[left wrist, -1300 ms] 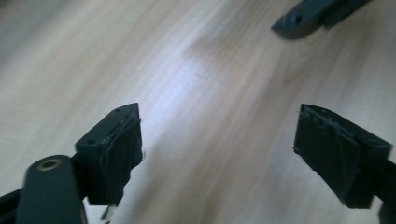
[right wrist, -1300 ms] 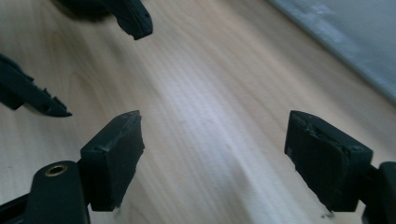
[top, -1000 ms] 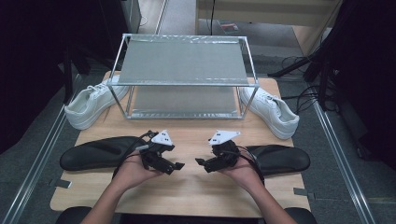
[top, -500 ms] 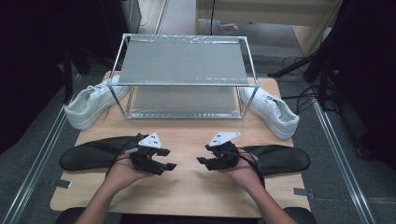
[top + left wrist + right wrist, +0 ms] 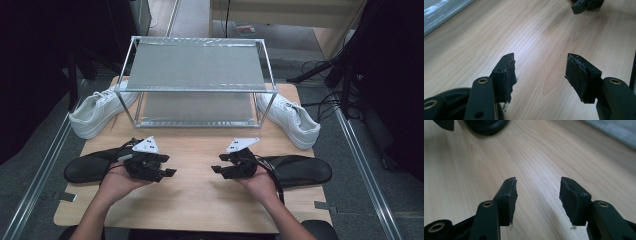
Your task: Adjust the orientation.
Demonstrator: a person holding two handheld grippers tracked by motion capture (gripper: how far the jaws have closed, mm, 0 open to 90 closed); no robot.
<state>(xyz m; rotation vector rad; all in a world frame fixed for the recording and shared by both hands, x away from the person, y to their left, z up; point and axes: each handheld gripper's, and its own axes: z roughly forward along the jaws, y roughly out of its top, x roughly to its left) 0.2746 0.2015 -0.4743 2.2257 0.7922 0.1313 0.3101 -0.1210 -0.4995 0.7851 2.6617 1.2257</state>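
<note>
High view: left gripper and right gripper face each other over bare table, jaws apart and empty, the left's having just narrowed slightly. Black slippers lie beside each hand; white sneakers flank the rack.

On your desk the rack stands behind, a sneaker at its left, a sneaker at its right, a slipper and a slipper nearer you.

Black tools, grey triangular plates
</note>
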